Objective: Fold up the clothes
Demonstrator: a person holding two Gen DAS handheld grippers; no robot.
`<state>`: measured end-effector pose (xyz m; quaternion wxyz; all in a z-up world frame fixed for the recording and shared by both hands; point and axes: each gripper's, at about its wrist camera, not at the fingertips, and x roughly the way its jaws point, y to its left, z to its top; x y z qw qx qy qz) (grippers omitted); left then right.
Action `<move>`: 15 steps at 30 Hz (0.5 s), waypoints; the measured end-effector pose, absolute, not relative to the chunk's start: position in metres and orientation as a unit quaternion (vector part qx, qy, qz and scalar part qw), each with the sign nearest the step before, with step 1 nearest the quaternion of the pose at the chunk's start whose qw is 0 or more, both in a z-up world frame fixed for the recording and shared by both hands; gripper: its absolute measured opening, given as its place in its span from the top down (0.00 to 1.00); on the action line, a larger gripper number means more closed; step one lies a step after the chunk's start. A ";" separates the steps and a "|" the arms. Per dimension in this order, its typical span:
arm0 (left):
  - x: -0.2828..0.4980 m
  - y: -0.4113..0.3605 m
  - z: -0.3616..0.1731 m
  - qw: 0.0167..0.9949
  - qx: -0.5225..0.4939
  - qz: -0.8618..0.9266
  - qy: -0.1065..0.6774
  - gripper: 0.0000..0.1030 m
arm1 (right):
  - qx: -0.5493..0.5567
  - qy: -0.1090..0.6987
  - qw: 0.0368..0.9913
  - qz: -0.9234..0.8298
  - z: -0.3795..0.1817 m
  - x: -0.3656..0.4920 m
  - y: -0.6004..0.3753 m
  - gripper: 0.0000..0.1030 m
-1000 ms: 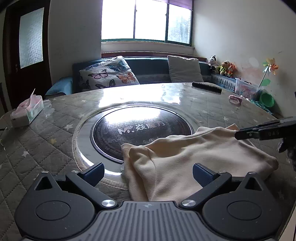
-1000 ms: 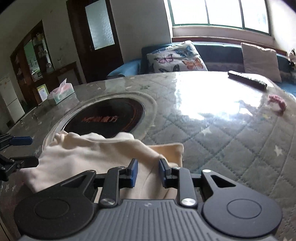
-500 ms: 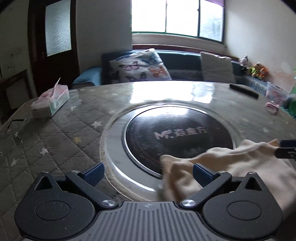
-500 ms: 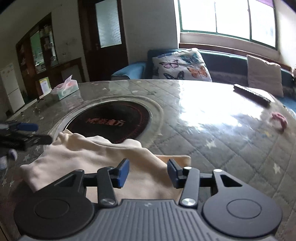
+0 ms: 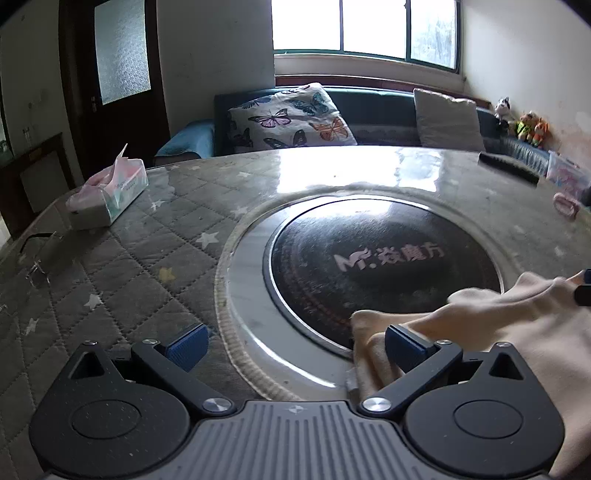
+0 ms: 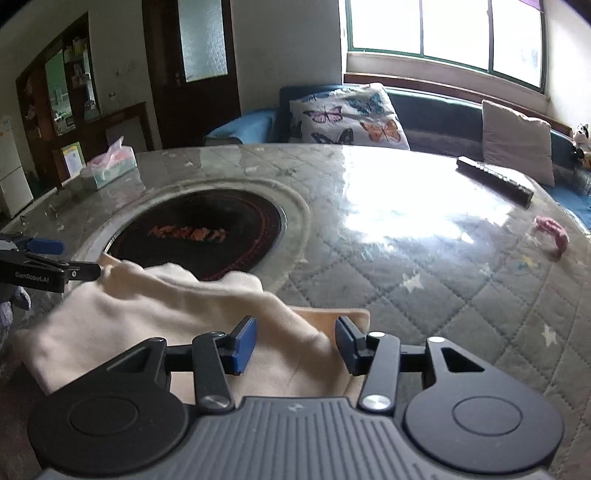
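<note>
Garment between open right fingers

This is a lived-in family room in a home; a dark blue sofa runs under a wide window, carrying a butterfly-print cushion and a plain grey one, with small plush toys lined up at its end. The round worktop wears a quilted star-patterned cover under clear sheeting, with a built-in black hotplate; a tissue box and a remote control lie on it; a dark wooden door stands behind.
</note>
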<state>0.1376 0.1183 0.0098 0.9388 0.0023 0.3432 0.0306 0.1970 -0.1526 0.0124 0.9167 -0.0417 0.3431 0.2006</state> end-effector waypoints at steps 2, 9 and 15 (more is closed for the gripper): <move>0.138 0.116 0.012 0.940 0.003 0.024 0.341 0.00 | -0.044 0.338 0.918 0.204 0.015 0.199 -0.149 0.50; 0.141 0.113 0.008 0.937 0.007 0.025 0.350 0.00 | -0.067 0.351 0.916 0.183 0.003 0.217 -0.133 0.50; 0.135 0.122 0.017 0.939 -0.011 0.030 0.342 0.00 | -0.080 0.341 0.918 0.184 0.008 0.212 -0.131 0.44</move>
